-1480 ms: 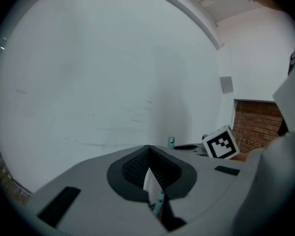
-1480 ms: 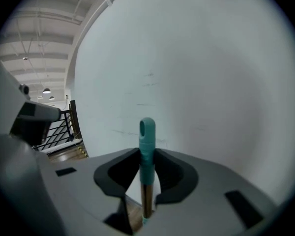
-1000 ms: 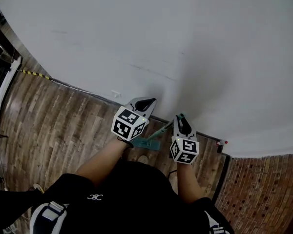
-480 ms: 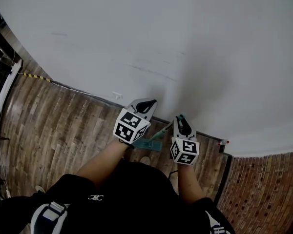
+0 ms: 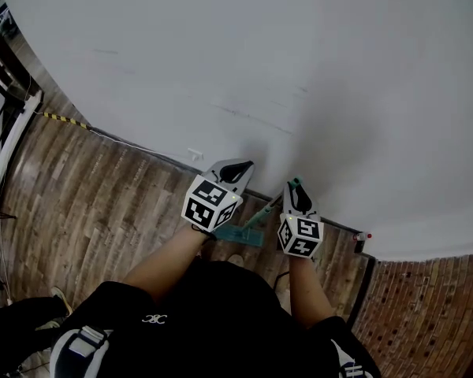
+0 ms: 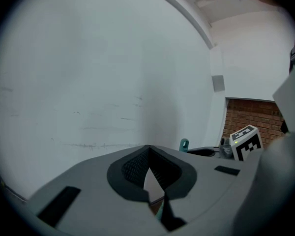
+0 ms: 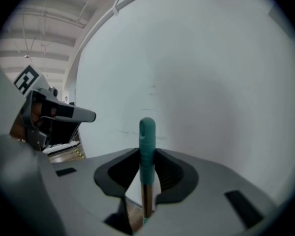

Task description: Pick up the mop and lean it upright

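Close against the white wall point(image 5: 260, 53), you hold the mop point(image 5: 260, 213) with your right gripper point(image 5: 296, 189). Its jaws pinch the handle point(image 7: 147, 156) just below the teal top end point(image 7: 147, 129), which pokes up past the pads point(image 7: 172, 173) towards the wall. In the head view the handle slants down and to your left from that grip to the teal mop head point(image 5: 238, 235), which rests on the wooden floor point(image 5: 102, 187) right in front of you. No view shows whether the teal top end touches the wall.

Your left gripper point(image 5: 235, 166) hangs just beside the right one, on its left, apart from the mop and pointing at the wall. In the left gripper view its pads seem to meet at the tips with nothing between them, though the angle is steep. A sliver of teal shows through the gap lower down. That view also catches the teal top end and the marker cube point(image 6: 246, 142) of your right gripper off to the right. Brickwork point(image 5: 426, 305) begins past the floor's right edge. A strip of yellow-and-black tape point(image 5: 59, 118) lies along the foot of the wall, far to your left.
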Demonstrator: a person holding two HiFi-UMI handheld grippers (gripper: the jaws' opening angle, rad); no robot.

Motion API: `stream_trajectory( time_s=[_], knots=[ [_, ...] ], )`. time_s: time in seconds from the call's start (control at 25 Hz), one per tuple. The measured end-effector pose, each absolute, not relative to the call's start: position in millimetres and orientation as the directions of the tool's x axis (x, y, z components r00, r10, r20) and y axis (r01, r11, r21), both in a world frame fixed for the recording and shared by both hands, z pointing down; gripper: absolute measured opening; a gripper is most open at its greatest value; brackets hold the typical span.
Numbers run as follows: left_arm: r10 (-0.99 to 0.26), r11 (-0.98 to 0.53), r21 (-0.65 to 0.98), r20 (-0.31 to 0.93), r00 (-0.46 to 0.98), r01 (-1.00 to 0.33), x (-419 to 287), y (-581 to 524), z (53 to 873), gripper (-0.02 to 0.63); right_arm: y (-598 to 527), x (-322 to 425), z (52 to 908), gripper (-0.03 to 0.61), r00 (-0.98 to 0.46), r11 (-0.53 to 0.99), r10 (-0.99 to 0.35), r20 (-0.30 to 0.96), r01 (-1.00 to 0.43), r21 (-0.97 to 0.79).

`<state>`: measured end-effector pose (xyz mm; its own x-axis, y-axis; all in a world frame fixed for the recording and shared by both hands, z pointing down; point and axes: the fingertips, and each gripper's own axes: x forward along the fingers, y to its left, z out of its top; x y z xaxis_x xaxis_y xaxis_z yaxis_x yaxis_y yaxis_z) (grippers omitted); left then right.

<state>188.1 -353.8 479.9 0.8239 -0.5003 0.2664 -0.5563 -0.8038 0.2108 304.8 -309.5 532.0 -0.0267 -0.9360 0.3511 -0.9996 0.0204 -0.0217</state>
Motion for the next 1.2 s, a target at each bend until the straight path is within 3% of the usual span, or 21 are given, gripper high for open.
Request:
stream_trajectory(
  time_s=[1.08,1.2],
  knots=[
    [-0.599,-0.723,0.214,0.28,0.75,-0.657,126.2,-360.1,476.6,-0.008,-458.1,340.5,570.3,0.112,0.043,-0.046,-0.879,0.474,-0.999,0.006],
    [-0.602,-0.722,0.211,0.28,0.748,-0.659,125.3,-360.0,475.9,-0.008,-458.5,335.7,568.6,0.187,0.029,-0.027,-0.886,0.463,-1.0,0.013]
  ],
)
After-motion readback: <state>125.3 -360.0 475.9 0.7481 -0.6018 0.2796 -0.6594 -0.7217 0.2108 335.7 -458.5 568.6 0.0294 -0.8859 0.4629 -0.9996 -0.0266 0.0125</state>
